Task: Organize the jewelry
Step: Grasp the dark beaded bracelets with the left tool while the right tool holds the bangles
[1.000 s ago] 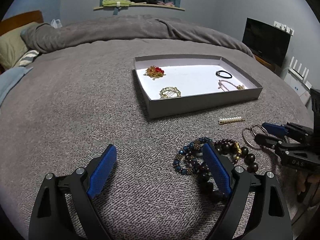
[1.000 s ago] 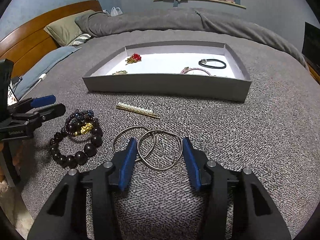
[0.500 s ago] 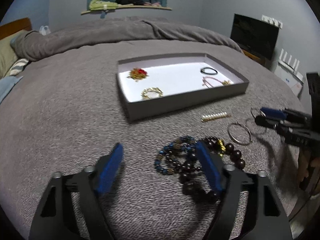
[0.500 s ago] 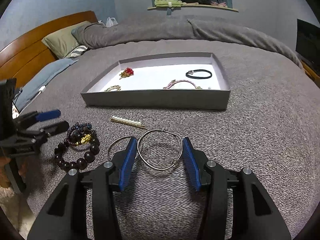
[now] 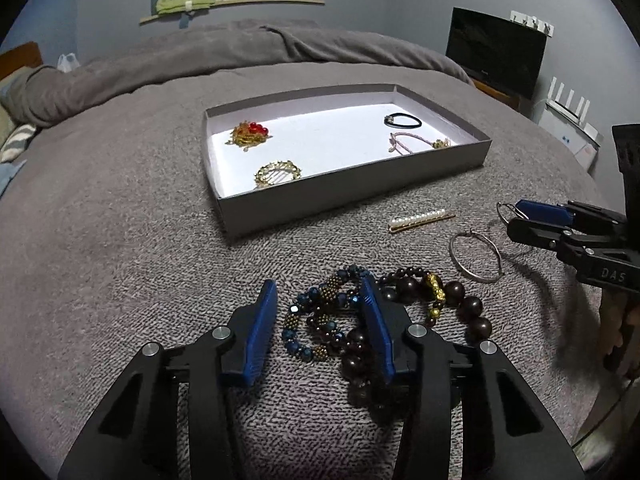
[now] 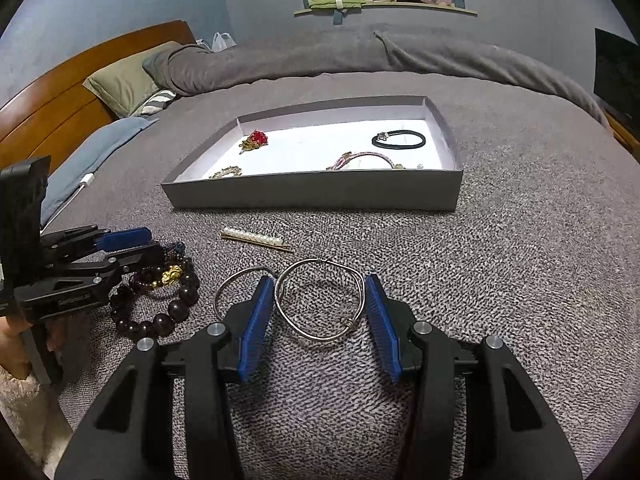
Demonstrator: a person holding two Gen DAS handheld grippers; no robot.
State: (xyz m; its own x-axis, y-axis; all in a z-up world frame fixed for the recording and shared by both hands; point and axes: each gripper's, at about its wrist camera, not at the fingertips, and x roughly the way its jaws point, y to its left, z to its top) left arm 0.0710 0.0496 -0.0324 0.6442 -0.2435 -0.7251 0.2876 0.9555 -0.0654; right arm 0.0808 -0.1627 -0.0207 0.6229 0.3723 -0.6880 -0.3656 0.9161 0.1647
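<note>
My left gripper hovers low over the grey bedspread, jaws closing around a blue and gold beaded bracelet; the pads do not press it. Its right finger overlaps a dark wooden bead bracelet with a gold charm. My right gripper is shut on a thin silver bangle, raised slightly off the bed. A second silver bangle lies beside it, and a pearl hair clip lies in front of the grey tray, which holds several pieces.
Inside the tray are a red and gold brooch, a gold comb, a black hair tie and a pink bracelet. Pillows and a wooden headboard lie left. A rolled duvet crosses the back.
My left gripper's jaws have narrowed and shifted so the blue beaded bracelet sits between them. The bangle in my right gripper has come apart from the second bangle.
</note>
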